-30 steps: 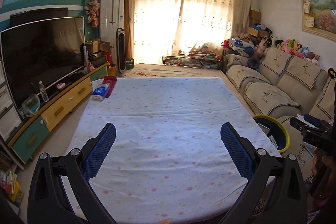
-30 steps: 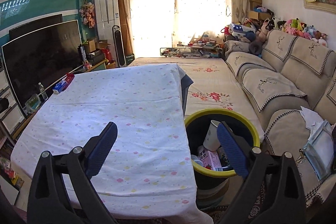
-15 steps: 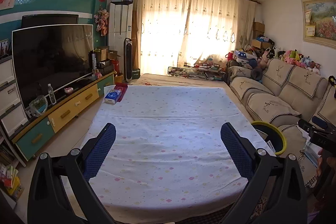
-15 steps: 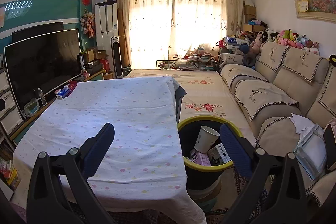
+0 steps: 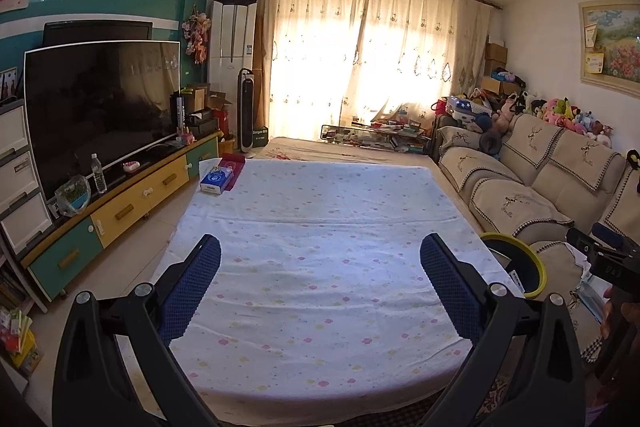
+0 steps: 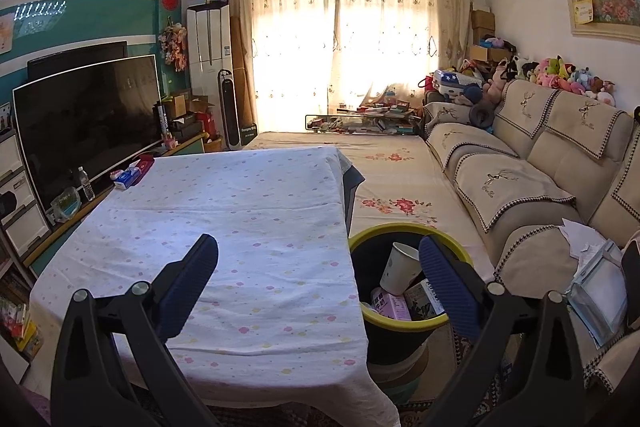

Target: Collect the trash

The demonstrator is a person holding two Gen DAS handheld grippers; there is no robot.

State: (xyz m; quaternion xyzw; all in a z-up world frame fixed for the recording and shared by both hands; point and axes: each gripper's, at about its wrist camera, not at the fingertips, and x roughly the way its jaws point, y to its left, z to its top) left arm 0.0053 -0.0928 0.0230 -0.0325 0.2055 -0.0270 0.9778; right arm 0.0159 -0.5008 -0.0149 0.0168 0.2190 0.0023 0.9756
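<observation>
A living room seen from two hand-held tongs. The left tongs (image 5: 320, 279) are spread wide and hold nothing, hovering over the near edge of a bench (image 5: 320, 227) draped in a dotted white cloth. The right tongs (image 6: 318, 279) are also spread and empty. Just beyond their right finger stands a yellow-rimmed trash bin (image 6: 360, 239), beside the bench, holding a paper cup (image 6: 400, 267) and small cartons (image 6: 394, 305). Far ahead of the left tongs, at the bench's back left corner, lies a blue tissue pack (image 5: 217, 180). The collecting looks finished or nearly so; any next move calls for checking for leftover trash
</observation>
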